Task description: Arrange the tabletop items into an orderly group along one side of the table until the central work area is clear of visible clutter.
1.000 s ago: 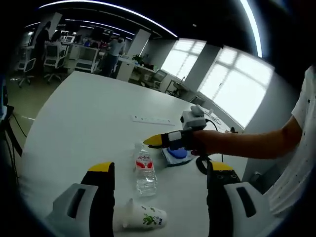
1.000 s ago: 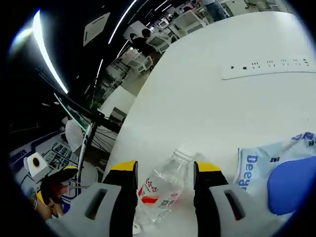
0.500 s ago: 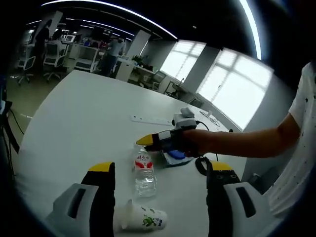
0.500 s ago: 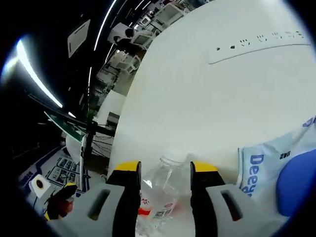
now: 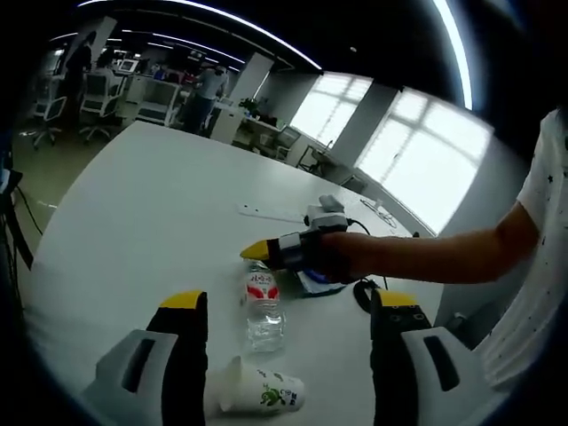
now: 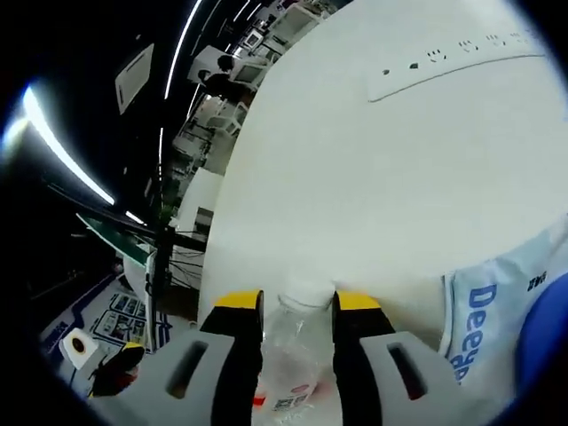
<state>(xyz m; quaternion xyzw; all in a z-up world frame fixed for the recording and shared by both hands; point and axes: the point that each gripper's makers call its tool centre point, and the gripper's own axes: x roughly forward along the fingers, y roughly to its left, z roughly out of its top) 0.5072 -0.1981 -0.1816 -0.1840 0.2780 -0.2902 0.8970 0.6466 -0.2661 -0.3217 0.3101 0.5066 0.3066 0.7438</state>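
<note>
right tool (image 6: 298,303) astride clear, red-labelled, white-capped water bottle (image 6: 293,355)

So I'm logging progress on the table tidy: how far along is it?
Early. Nothing looks grouped yet. In hand: the right gripper is closed around the upright water bottle near its cap. Left: the paper cup lying on its side, the blue-and-white pouch and the power strip remain spread out; the left gripper is open.

White table (image 5: 133,213): bottle (image 5: 263,306), cup (image 5: 260,394), strip (image 5: 266,213).
</note>
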